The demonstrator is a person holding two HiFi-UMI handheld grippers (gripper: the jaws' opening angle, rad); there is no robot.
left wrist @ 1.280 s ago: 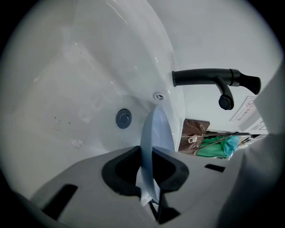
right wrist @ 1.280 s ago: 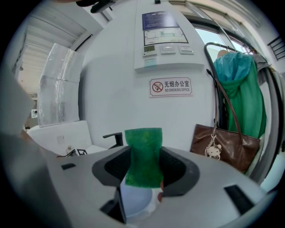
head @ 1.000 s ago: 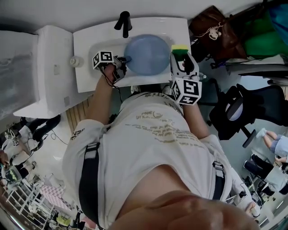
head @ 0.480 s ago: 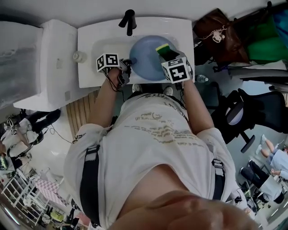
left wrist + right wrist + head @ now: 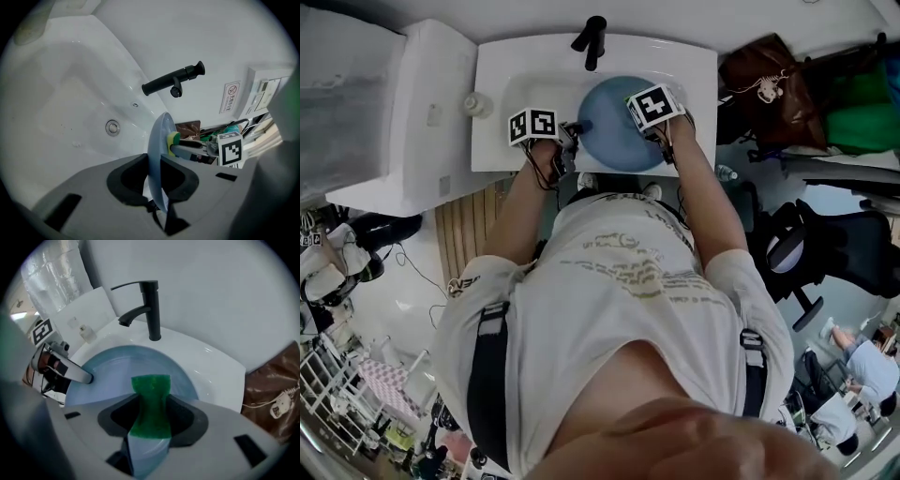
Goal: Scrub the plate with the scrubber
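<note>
A round blue plate (image 5: pixel 614 131) stands tilted in the white sink (image 5: pixel 502 112). My left gripper (image 5: pixel 157 174) is shut on the plate's rim, and in its view the plate (image 5: pixel 157 145) shows edge-on between the jaws. My right gripper (image 5: pixel 151 420) is shut on the green and yellow scrubber (image 5: pixel 151 401), whose green face lies against the plate (image 5: pixel 117 369). From the left gripper view the scrubber (image 5: pixel 174 143) presses on the plate's face. In the head view the right gripper's marker cube (image 5: pixel 654 105) hides the scrubber.
A black faucet (image 5: pixel 591 39) stands at the sink's back edge, just beyond the plate. A small bottle (image 5: pixel 474 103) sits on the sink's left corner. A brown bag (image 5: pixel 766 80) lies right of the sink, and a white cabinet (image 5: pixel 412 112) stands left.
My right gripper has carried the scrubber left from the sink's right edge onto the plate's face. The left gripper keeps its hold on the plate's rim.
</note>
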